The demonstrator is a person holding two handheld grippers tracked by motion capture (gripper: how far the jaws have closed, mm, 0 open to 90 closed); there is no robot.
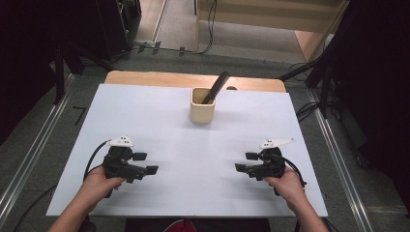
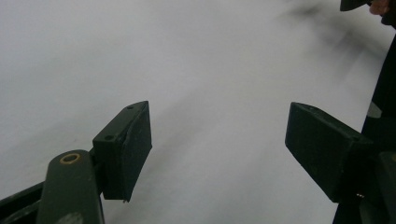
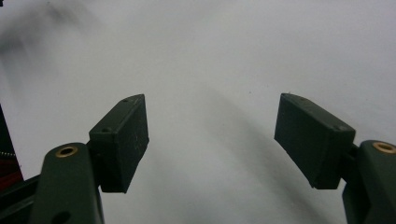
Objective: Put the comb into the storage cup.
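Both my left gripper (image 1: 145, 163) and right gripper (image 1: 245, 162) sit wide open and empty near the table's front edge, beige cup (image 1: 202, 105) with the black comb (image 1: 216, 87) well ahead, so I'd approach the handle from above.

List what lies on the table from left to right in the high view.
left gripper → beige cup with a black tool standing in it → right gripper, all on the white table.
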